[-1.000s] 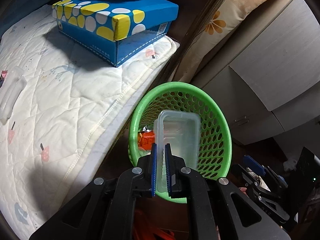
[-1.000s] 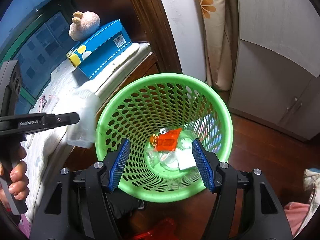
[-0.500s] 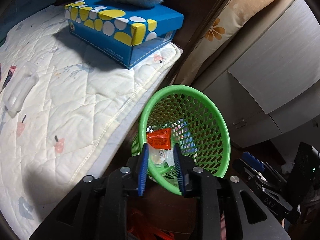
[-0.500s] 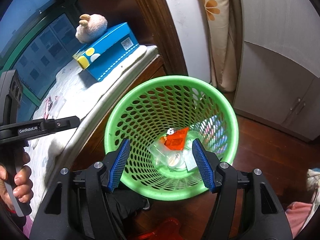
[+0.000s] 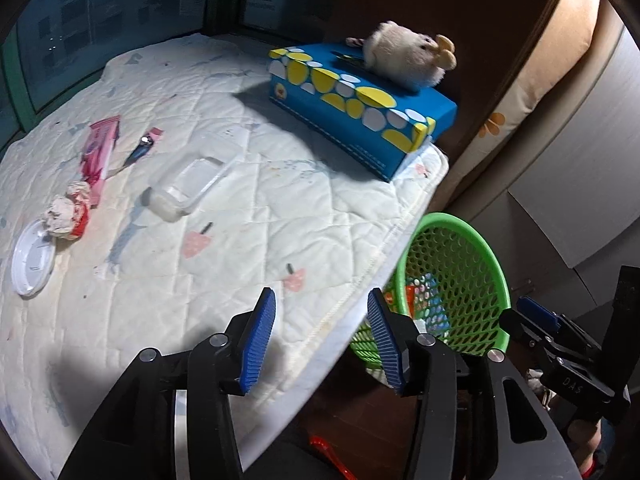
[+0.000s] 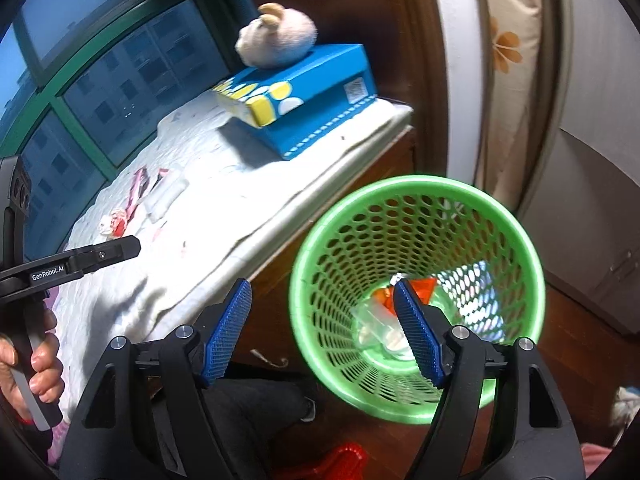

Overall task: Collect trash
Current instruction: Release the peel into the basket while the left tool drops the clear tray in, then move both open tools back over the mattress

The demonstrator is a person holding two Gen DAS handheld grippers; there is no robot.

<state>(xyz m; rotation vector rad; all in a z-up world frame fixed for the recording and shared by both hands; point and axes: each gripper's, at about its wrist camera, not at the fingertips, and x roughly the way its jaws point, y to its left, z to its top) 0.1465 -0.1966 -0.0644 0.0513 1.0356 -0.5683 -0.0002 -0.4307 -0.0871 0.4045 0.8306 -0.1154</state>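
Note:
My left gripper [image 5: 322, 340] hangs over the near edge of the white quilt [image 5: 240, 248], its jaws opening with nothing between them. Farther up the quilt lie a clear plastic container [image 5: 184, 188], a pink wrapper [image 5: 100, 148], a crumpled tissue [image 5: 66, 212] and a white lid [image 5: 32, 256]. The green basket [image 6: 416, 182] stands on the floor beside the bed and holds a clear container [image 6: 374, 326] and an orange wrapper [image 6: 426, 286]. My right gripper [image 6: 322, 332] hovers above the basket's left rim, jaws opening and empty.
A blue spotted tissue box [image 5: 360, 112] with a plush toy [image 5: 404, 58] on it sits at the quilt's far corner. A window runs behind the bed. Grey cabinet doors [image 6: 592, 220] and a flowered curtain [image 6: 504, 52] stand to the right. Something red [image 6: 344, 456] lies on the wooden floor.
The left gripper let the clear container drop into the basket, then swung left over the quilt with its jaws spreading. The right gripper drifted left and its jaws widened.

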